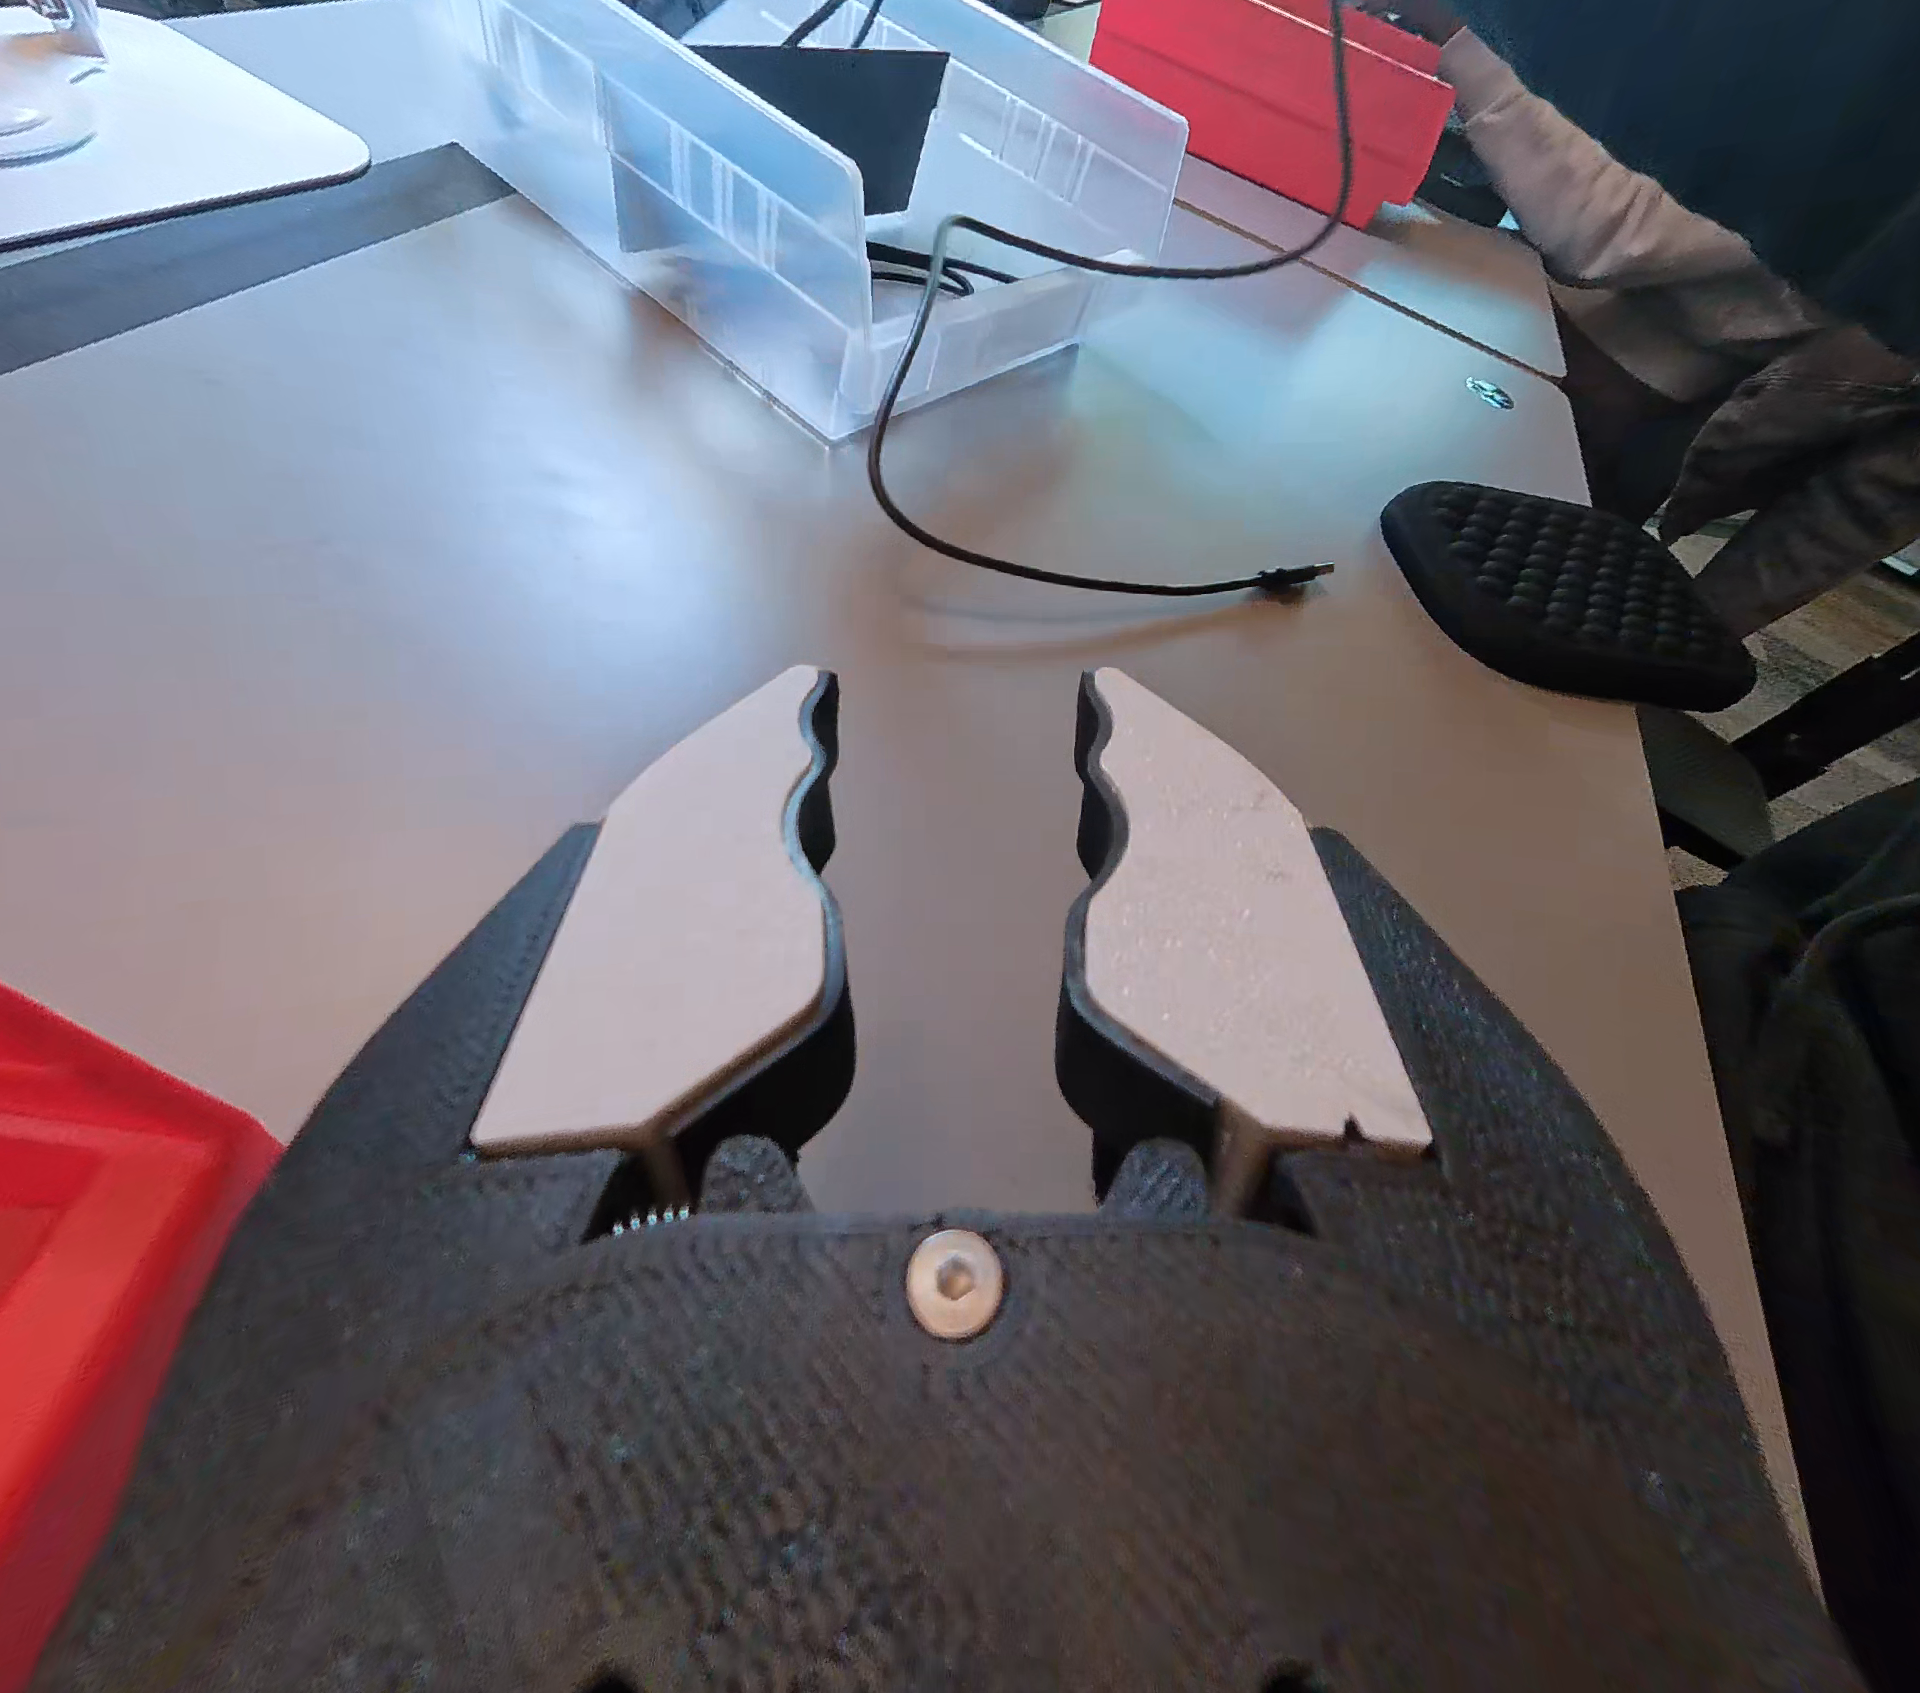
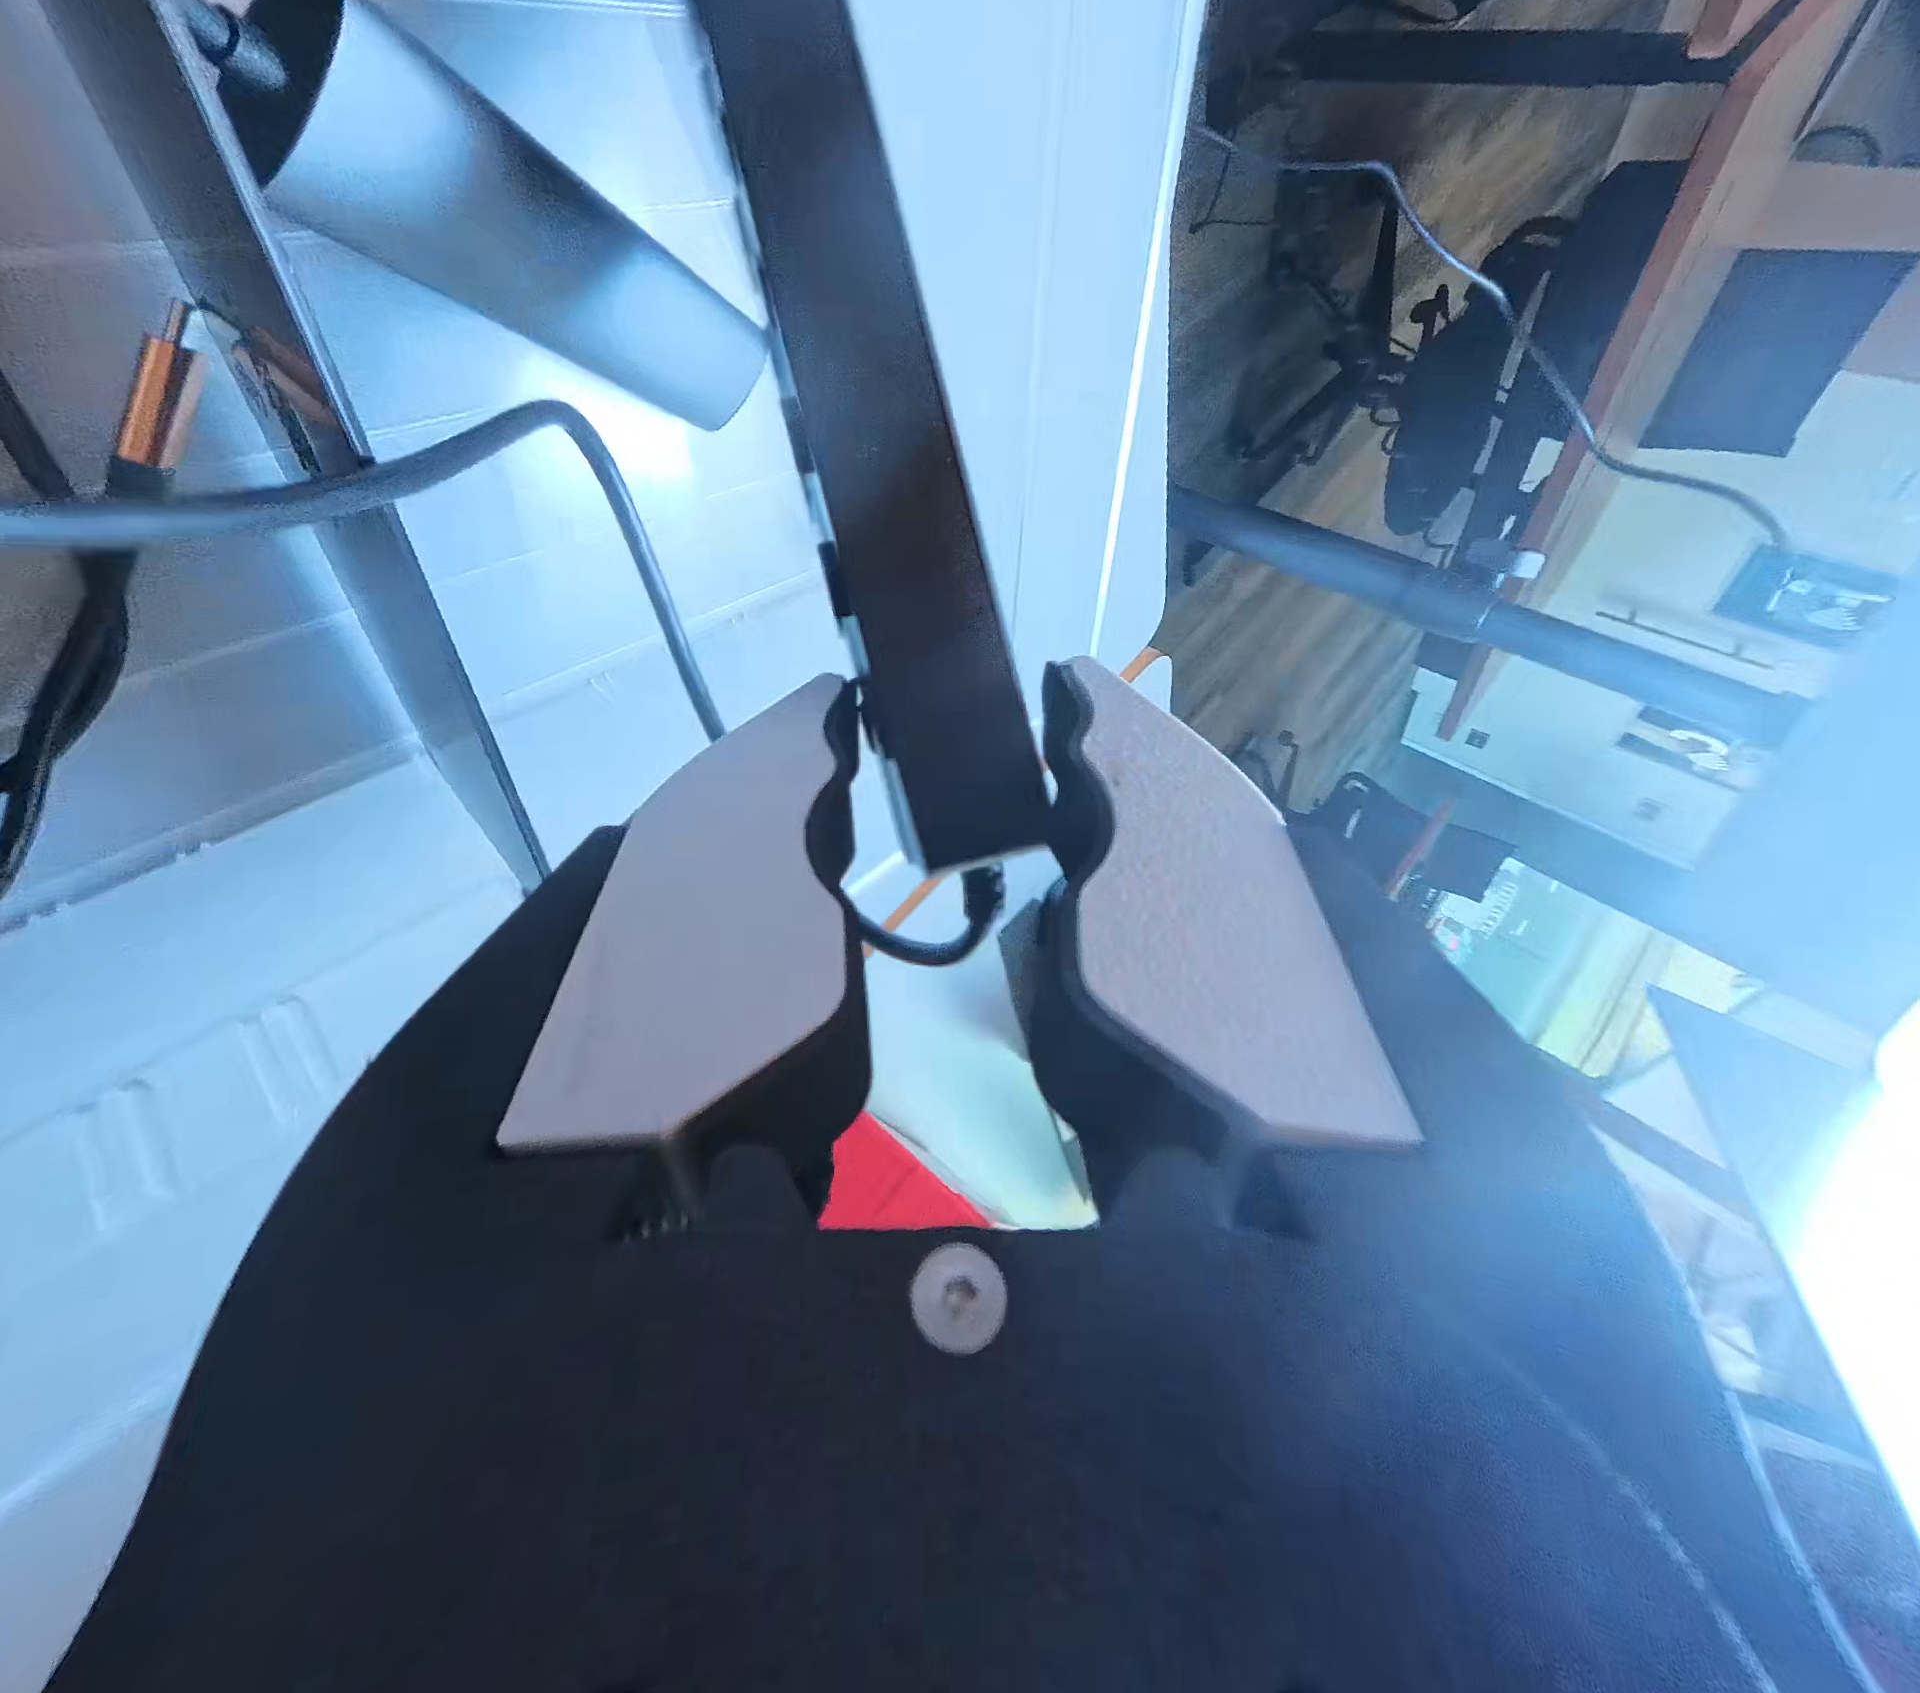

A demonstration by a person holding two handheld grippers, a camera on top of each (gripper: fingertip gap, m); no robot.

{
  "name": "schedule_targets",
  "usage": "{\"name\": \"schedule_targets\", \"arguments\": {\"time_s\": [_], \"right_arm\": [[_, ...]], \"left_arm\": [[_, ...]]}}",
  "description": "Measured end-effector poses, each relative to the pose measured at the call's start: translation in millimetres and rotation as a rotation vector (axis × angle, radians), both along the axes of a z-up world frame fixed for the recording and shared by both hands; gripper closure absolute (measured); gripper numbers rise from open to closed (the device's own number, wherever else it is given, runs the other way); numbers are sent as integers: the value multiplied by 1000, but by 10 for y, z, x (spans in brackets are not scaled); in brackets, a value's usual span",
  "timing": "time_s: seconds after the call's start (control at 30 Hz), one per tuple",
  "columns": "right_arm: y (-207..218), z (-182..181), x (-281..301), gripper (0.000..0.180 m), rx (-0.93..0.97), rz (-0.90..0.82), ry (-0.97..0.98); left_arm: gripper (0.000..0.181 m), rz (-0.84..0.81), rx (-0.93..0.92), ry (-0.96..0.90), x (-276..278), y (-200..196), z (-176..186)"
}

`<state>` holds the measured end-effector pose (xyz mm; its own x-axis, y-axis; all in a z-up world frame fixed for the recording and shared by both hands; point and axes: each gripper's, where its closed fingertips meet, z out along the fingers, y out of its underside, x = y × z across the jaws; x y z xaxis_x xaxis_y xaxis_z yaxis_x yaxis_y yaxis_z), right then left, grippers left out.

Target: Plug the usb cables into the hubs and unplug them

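My left gripper (image 1: 956, 698) hovers low over the table (image 1: 436, 563) with its jaws spread and nothing between them; bare tabletop lies ahead of the tips and off to my left. At my near left a red bin (image 1: 94, 1228) crowds the corner of the left wrist view. Ahead and to the right, one loose usb cable (image 1: 904, 438) snakes across the surface, its plug (image 1: 1294, 575) lying flat near the table's right edge, just beside a black knobbed armrest pad (image 1: 1558, 604) that overhangs that edge. The cable runs back into a clear plastic bin (image 1: 727, 189), open at its near end, standing well beyond my tips. Past it sits a second red bin (image 1: 1268, 74) (so two red, one clear), and far left the flat white base of a monitor stand (image 1: 177, 116).

My right gripper (image 2: 951, 750) is raised above the clear bin and pinches one end of a long dark hub (image 2: 831, 293), jaws pressed onto its two sides. A short black lead (image 2: 914, 942) curls from that held end. Along the hub's left edge a few ports show, too blurred to count. A second grey cable (image 2: 582, 448) crosses behind it at the left. I can read no writing on any of these.
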<state>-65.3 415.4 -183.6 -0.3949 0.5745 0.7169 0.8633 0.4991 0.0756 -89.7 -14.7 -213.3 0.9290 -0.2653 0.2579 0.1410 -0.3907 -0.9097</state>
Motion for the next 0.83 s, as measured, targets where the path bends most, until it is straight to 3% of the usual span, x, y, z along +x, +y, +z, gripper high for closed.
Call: {"name": "schedule_targets", "arguments": {"time_s": [0.1,0.37,0.5,0.6,0.7,0.83], "right_arm": [[-80,150,-35,138,-72,12,127],[-374,1147,282,135,-159,38,440],[-898,1426,505,138,-260,140,563],[-1594,1176,634,139,-330,308,466],[-2302,574,714,137,-421,419,278],[-2942,-416,811,123,-540,353,23]], "left_arm": [[137,-1,-4,3,3,-3,-15],[137,-8,-4,17,34,-2,-14],[137,-12,-4,16,40,7,-10],[137,-18,-9,15,57,15,-23],[138,-22,-16,19,74,28,-45],[138,-19,-25,26,79,22,-70]]}}
